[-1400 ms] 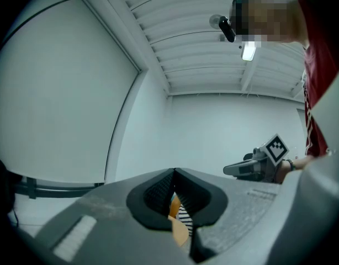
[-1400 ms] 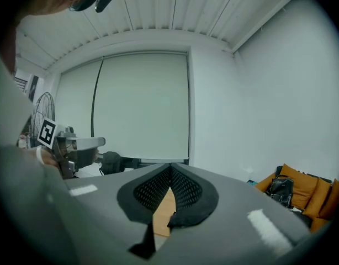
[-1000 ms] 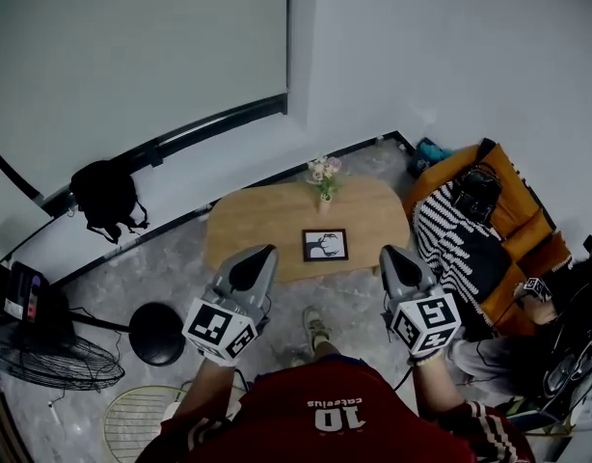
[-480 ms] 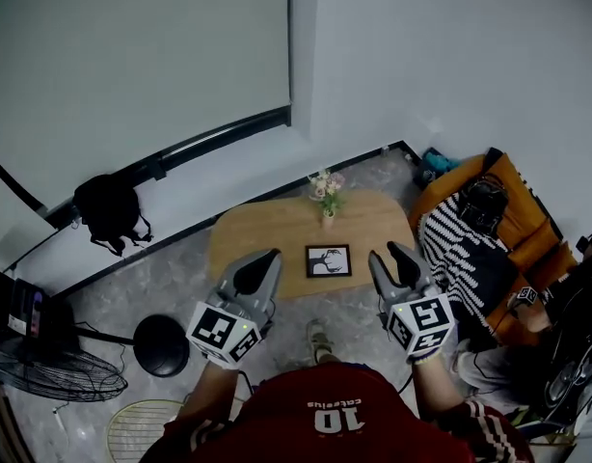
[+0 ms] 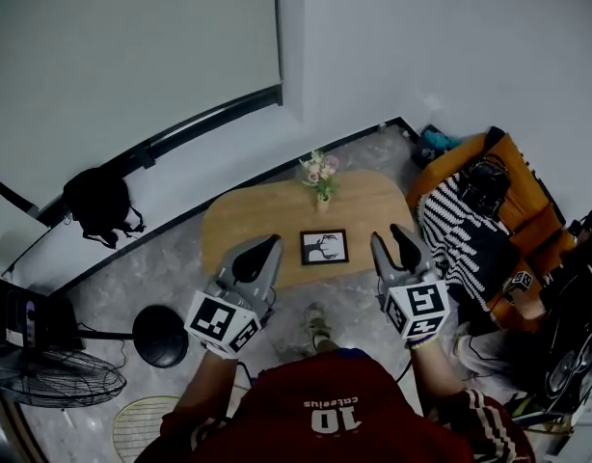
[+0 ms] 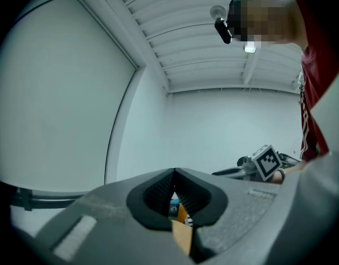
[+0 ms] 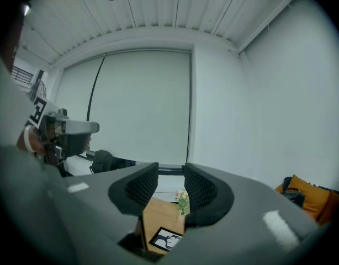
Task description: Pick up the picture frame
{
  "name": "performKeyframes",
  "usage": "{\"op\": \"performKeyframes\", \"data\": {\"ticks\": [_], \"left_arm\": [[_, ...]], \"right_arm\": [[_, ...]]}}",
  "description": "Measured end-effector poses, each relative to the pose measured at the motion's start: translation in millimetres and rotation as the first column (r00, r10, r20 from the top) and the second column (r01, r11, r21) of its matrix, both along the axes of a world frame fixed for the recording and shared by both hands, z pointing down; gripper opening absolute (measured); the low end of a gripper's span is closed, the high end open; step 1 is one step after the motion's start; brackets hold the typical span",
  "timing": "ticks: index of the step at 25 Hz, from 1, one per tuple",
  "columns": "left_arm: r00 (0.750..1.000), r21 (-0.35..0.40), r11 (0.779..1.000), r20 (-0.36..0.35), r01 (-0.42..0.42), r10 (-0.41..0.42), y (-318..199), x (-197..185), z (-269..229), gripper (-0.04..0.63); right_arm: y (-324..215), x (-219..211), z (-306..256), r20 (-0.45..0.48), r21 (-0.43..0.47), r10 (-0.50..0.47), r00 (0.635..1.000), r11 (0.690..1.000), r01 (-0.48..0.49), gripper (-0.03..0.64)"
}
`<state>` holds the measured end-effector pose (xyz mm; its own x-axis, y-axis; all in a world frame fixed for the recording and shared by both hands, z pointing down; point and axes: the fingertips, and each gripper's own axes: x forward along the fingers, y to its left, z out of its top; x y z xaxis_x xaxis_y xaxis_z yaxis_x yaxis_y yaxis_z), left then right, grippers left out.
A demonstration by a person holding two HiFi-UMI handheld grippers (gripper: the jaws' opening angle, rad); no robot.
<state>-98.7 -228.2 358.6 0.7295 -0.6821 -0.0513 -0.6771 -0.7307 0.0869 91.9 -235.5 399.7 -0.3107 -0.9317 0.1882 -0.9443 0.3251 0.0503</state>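
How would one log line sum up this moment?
frame: flat on table, untouched | left claw: shut, empty | right claw: opening, empty

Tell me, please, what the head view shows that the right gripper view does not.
Only the head view: the floor fan, the round black stand and the striped cloth.
Only the right gripper view: the slatted ceiling, and the right claw seen from within, its jaws opening with nothing between them.
Both: the wooden table, the picture frame lying flat on it, the flower vase, the orange chair and the left claw.
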Motion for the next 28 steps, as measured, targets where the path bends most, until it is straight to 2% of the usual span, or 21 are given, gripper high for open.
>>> {"op": "performKeyframes", "data": {"ticks": [5, 11, 16, 24, 28], "left_arm": [[0.999, -0.028, 1.0, 0.032, -0.006, 0.007, -20.6, 12.6, 16.6, 0.003], [0.998, -0.024, 1.0, 0.061, -0.001, 0.003, -52.8, 32.1, 34.2, 0.003], [0.998, -0.057, 0.998, 0.068, 0.012, -0.008, -73.8, 36.4, 53.2, 0.003], [0.992, -0.088, 0.996, 0.129, 0.015, -0.003, -106.5, 50.8, 87.7, 0.003], [0.991, -0.107, 0.994, 0.135, 0.0, 0.015, -124.2, 62.8, 105.9, 0.003]], "right_arm": [[-20.6, 15.2, 39.6, -0.011, -0.059, 0.012, 1.0, 0.998, -0.013, 0.141], [-54.6, 33.1, 86.2, -0.076, -0.072, 0.02, 0.997, 0.997, -0.026, 0.143], [-75.1, 35.7, 133.8, -0.073, -0.139, 0.025, 0.997, 0.99, -0.035, 0.143], [-104.9, 42.7, 226.5, -0.079, -0.276, 0.019, 0.997, 0.96, -0.04, 0.143], [-120.5, 49.9, 279.0, -0.089, -0.336, 0.028, 0.996, 0.94, -0.057, 0.143]]}}
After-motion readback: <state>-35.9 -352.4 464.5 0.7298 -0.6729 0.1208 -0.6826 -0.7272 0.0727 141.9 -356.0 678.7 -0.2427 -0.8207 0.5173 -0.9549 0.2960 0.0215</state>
